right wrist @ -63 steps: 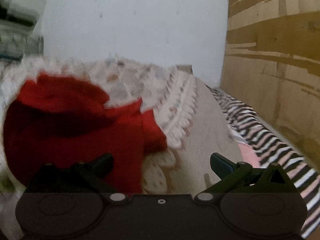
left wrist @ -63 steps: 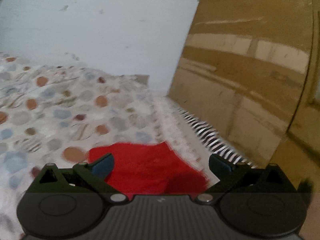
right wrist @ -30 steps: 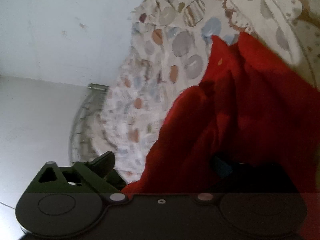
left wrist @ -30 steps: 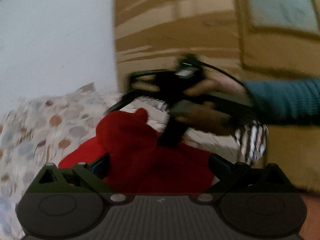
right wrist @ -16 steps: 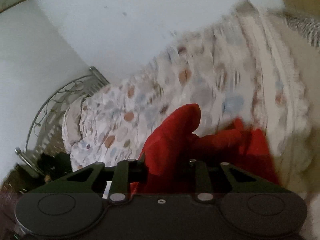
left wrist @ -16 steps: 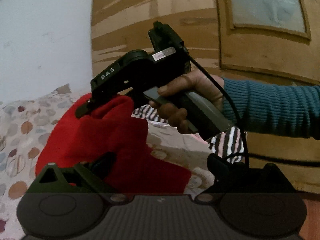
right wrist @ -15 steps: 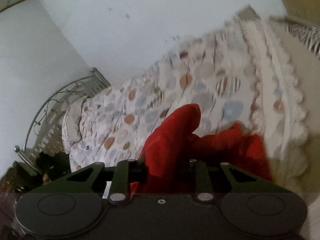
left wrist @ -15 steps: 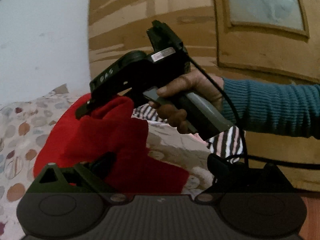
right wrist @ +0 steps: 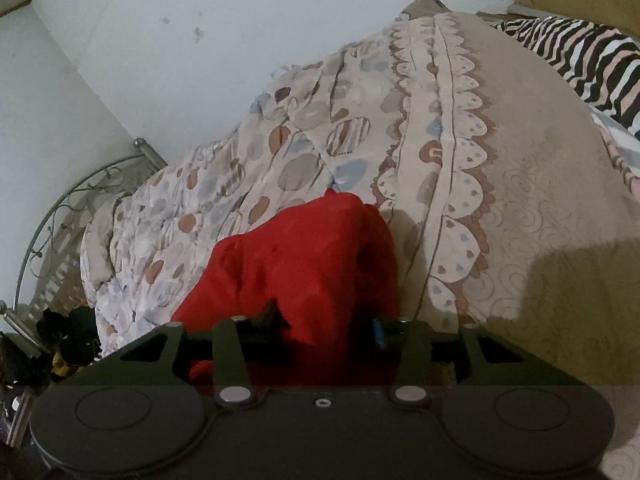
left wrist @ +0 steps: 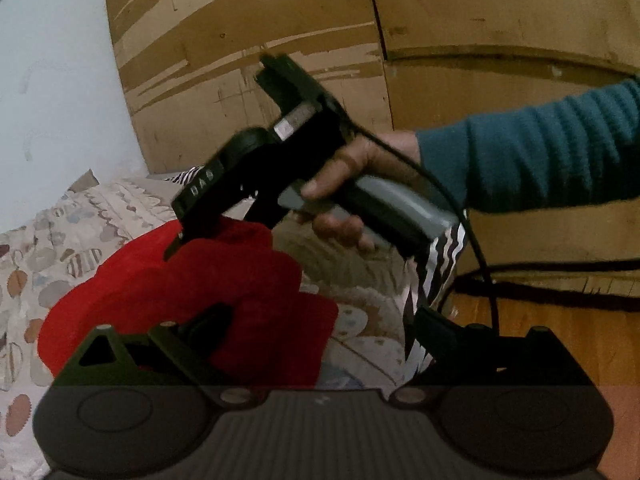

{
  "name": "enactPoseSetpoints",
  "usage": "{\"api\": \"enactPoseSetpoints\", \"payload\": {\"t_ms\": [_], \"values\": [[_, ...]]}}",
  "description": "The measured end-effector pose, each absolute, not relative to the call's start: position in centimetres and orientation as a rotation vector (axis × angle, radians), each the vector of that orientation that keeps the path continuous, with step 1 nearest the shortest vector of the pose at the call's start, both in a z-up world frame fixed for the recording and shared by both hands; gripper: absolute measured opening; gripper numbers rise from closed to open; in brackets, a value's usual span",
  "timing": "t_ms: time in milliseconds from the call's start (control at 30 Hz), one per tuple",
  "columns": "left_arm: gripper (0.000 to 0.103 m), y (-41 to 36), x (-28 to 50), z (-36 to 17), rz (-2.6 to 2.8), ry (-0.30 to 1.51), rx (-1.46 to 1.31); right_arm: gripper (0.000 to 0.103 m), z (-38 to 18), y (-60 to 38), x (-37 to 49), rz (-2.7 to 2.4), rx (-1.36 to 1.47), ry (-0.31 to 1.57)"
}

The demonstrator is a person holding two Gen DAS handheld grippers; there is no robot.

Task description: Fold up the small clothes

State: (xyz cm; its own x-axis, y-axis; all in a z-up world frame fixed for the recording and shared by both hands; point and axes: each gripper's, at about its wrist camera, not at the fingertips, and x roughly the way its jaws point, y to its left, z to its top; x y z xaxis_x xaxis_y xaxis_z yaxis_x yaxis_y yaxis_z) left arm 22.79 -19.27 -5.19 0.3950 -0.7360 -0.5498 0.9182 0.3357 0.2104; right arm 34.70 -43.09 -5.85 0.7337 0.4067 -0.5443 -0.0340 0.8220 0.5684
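Lifted since earlier, the red garment bunches between the right gripper's opening jaws; left gripper gapes empty. Lay it flat on the bed.

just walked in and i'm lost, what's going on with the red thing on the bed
A person in a teal knitted sleeve is folding a small red fleece garment on a bed with a spotted, scallop-edged bedspread, holding a black two-finger gripper in each hand. The right gripper has the red cloth bunched between its jaws, which are opening. The left gripper is wide open, one finger against the cloth, gripping nothing.
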Motion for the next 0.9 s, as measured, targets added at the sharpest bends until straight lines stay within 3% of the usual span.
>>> {"api": "enactPoseSetpoints", "payload": {"t_ms": [33, 100, 200, 533, 900], "values": [[0.099, -19.3, 22.6, -5.3, -1.11, 0.391, 0.544, 0.062, -5.4, -42.8, 34.7, 0.245, 0.547, 0.713], [0.099, -19.2, 22.5, -5.2, -1.095, 0.392, 0.547, 0.088, -3.8, -42.2, 34.1, 0.218, 0.489, 0.695], [0.099, -19.3, 22.3, -4.7, -1.072, 0.384, 0.559, 0.101, -1.5, -41.3, 32.9, 0.241, 0.426, 0.635], [0.099, -17.8, 21.2, -4.5, -1.091, 0.378, 0.579, 0.102, -3.4, -38.3, 31.1, 0.286, 0.217, 0.76], [0.1, -11.7, 21.9, -2.6, -1.034, 0.483, 0.215, 0.102, -6.3, -39.1, 27.7, 0.171, 0.297, 0.625]]}}
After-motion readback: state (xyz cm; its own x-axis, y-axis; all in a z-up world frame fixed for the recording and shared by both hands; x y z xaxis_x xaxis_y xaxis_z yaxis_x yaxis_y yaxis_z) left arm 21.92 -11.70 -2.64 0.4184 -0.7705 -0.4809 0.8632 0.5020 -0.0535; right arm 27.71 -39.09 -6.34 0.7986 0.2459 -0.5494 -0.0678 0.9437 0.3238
